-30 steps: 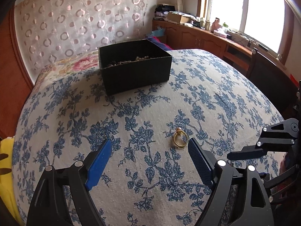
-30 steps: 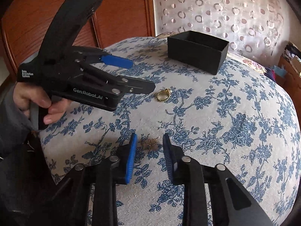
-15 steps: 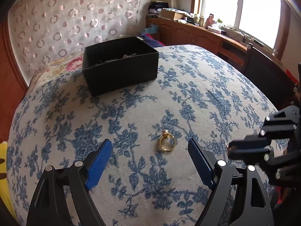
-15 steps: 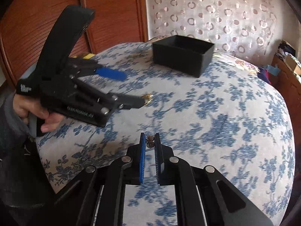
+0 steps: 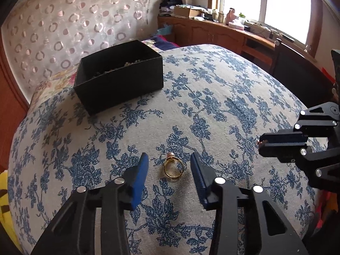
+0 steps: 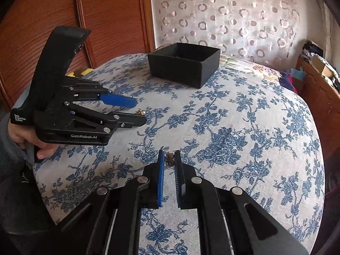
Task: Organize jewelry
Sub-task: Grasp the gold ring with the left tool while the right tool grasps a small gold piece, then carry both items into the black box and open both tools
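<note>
A gold ring with a pink pearl [image 5: 173, 166] lies on the blue-flowered cloth, between the fingers of my left gripper [image 5: 169, 165], which is open and not touching it. In the right wrist view the ring [image 6: 140, 113] peeks out behind the left gripper [image 6: 139, 111]. My right gripper [image 6: 169, 159] is shut on a small bronze ornament [image 6: 169, 159], held just above the cloth. It also shows at the right of the left wrist view [image 5: 260, 143]. A black open box [image 5: 119, 76] with beaded jewelry inside stands further back [image 6: 184, 62].
The cloth-covered surface [image 5: 212, 97] curves down at its edges. Behind are a patterned curtain [image 6: 223, 17], wooden cupboard doors [image 6: 85, 17] and a low wooden cabinet [image 5: 212, 31] under a window. A yellow object [image 5: 4, 191] lies at the left edge.
My left gripper has moved forward around the ring and its jaws have narrowed. My right gripper closed on the bronze ornament and lifted it.
</note>
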A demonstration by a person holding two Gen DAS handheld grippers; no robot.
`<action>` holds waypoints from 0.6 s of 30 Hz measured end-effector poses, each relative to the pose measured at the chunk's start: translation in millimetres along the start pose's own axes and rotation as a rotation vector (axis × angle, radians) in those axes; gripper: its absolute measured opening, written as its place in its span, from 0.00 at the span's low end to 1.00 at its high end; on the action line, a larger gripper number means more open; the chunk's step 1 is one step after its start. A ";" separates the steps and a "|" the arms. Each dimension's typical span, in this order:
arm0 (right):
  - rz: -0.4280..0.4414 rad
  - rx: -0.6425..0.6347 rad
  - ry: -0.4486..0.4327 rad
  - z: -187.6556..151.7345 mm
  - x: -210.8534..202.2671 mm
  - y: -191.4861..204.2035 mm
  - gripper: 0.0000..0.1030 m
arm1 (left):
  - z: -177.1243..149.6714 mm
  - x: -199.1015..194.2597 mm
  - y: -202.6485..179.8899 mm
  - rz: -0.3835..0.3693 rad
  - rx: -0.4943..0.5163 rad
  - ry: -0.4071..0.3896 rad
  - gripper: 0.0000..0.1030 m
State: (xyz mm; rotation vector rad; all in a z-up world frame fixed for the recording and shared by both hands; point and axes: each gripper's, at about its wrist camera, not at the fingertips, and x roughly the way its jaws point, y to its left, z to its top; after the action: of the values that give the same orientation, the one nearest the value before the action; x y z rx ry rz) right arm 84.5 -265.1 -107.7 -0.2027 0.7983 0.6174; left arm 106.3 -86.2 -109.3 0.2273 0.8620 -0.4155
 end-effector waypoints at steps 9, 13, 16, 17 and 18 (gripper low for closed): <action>-0.002 0.006 -0.004 2.0 0.1 -2.2 0.10 | -1.9 1.7 -2.1 0.001 0.009 0.003 0.32; -0.001 0.006 -0.005 2.6 0.0 -2.7 0.10 | -1.9 0.9 -0.7 -0.010 0.006 0.001 0.18; -0.001 0.008 -0.006 7.0 0.7 -4.5 0.10 | -1.8 -1.6 2.3 -0.003 -0.004 -0.007 0.18; 0.000 0.010 -0.009 9.3 0.5 -5.7 0.10 | -0.4 -3.9 4.1 -0.001 -0.008 -0.014 0.18; 0.001 0.014 -0.015 12.8 0.0 -7.1 0.10 | 0.5 -5.8 5.6 -0.001 -0.011 -0.021 0.18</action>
State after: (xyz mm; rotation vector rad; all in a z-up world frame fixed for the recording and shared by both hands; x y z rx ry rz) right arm 96.5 -265.8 -99.2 -0.1844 0.7877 0.6138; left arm 105.8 -79.8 -104.4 0.2119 0.8434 -0.4129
